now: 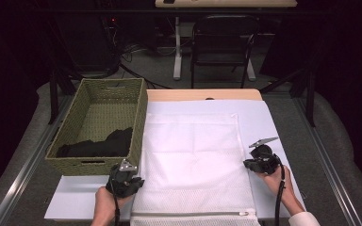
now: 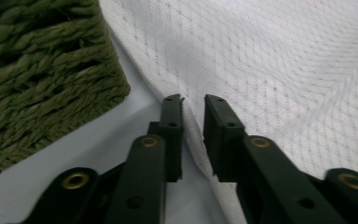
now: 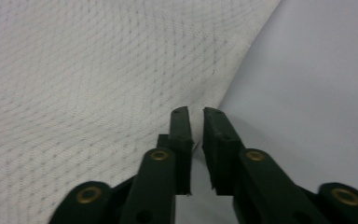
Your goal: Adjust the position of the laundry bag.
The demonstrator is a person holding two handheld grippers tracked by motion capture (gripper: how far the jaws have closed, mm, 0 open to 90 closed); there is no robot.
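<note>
A white mesh laundry bag [image 1: 193, 160] lies flat on the white-covered table [image 1: 259, 117], its zipper [image 1: 193, 214] along the near edge. My left gripper [image 1: 132, 176] is at the bag's left edge. In the left gripper view its jaws [image 2: 193, 100] stand slightly apart, with the bag's edge [image 2: 270, 60] running through the gap and the pads not pressing on it. My right gripper [image 1: 247, 163] is at the bag's right edge. Its jaws [image 3: 196, 112] show a narrow gap over the mesh edge [image 3: 84, 70].
A green woven basket [image 1: 141, 127] stands left of the bag with a black cloth [image 1: 99, 143] inside; its corner [image 2: 42, 70] is close to my left gripper. A black chair [image 1: 221, 42] stands beyond the table's far edge. Bare white table surface [image 3: 317, 93] lies right of the bag.
</note>
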